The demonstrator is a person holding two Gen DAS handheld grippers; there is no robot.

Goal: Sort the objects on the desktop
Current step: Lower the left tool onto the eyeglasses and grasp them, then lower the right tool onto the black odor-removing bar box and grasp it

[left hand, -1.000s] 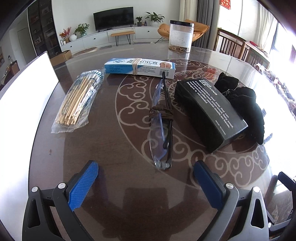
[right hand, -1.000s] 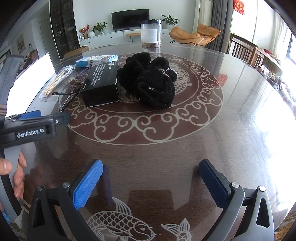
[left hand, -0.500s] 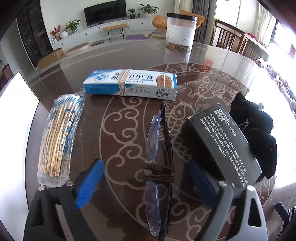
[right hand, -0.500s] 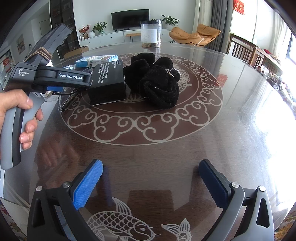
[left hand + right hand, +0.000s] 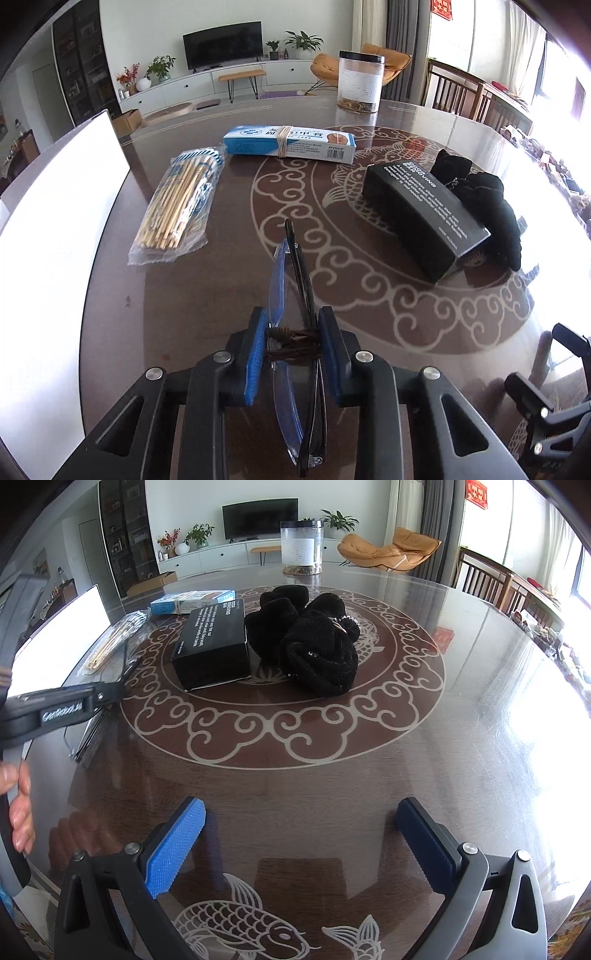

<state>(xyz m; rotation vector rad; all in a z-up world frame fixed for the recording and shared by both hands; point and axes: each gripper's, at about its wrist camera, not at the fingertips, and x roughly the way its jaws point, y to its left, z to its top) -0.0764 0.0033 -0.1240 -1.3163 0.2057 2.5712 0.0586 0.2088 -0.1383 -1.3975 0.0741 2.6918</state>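
On the table [image 5: 207, 295], left tongs [image 5: 291, 343] pinch folded glasses [image 5: 295, 273]; right tongs [image 5: 301, 834] gape wide.

Strong daylight is admitted from the windows [image 5: 576, 587] right of the bench [image 5: 461, 686], where both views are blown out to white. Glare and streaked reflections are spread over the glossy bench top near that side. A white panel [image 5: 48, 236] left of the bench is overexposed. Straight lines are bent heavily towards the dark, vignetted corners. The centre is rendered sharp; only soft shadows are cast.
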